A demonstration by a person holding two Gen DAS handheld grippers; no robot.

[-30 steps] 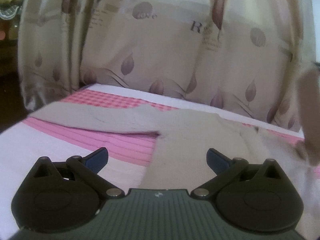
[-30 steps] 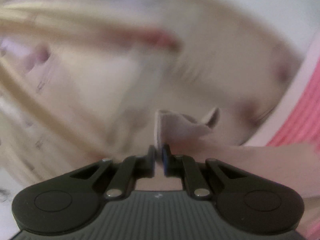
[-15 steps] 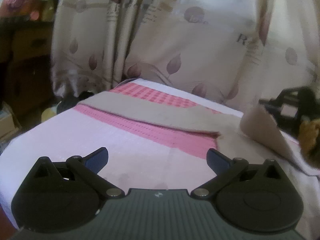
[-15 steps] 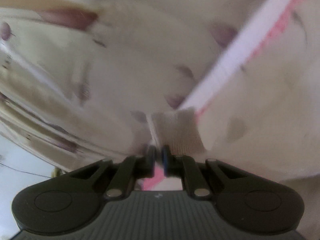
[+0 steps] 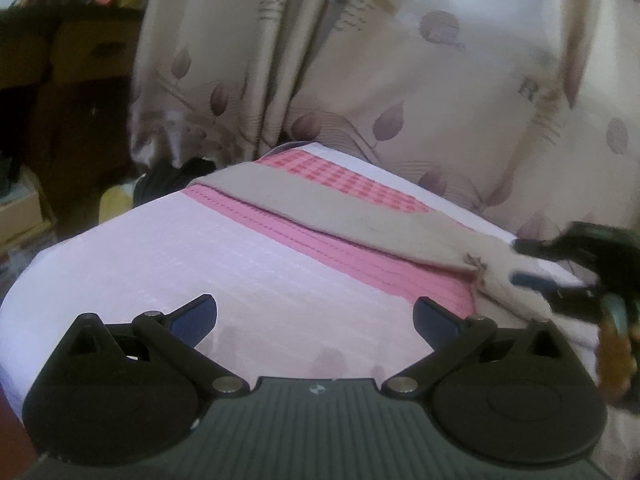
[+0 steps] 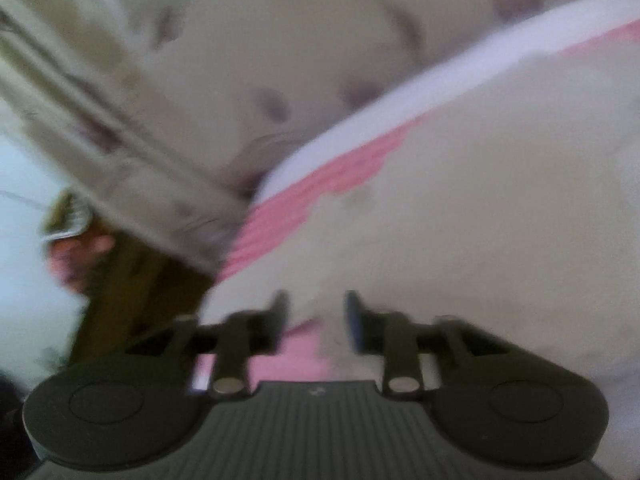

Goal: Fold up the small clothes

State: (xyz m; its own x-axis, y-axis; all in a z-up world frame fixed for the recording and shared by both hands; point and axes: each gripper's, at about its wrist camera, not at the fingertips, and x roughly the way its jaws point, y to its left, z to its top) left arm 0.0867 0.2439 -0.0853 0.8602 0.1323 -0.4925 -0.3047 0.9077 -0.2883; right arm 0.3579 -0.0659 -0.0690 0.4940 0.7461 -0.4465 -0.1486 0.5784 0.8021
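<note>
Only a printed "R" read on the curtain [image 5: 460,80]. Left gripper [image 5: 316,318] gaped empty; right gripper [image 6: 316,316] was opening, nothing pinched, over the beige garment [image 5: 360,216] on the pink-striped table [image 5: 200,264].

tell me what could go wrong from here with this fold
1. The right gripper has its jaws opening over the beige garment, with nothing pinched; if cloth snags a pad, pulling away could drag the fold open.
2. The garment's long sleeve runs toward the far corner of the bed and could slide off.
3. The left gripper hangs open, holding nothing down.
</note>
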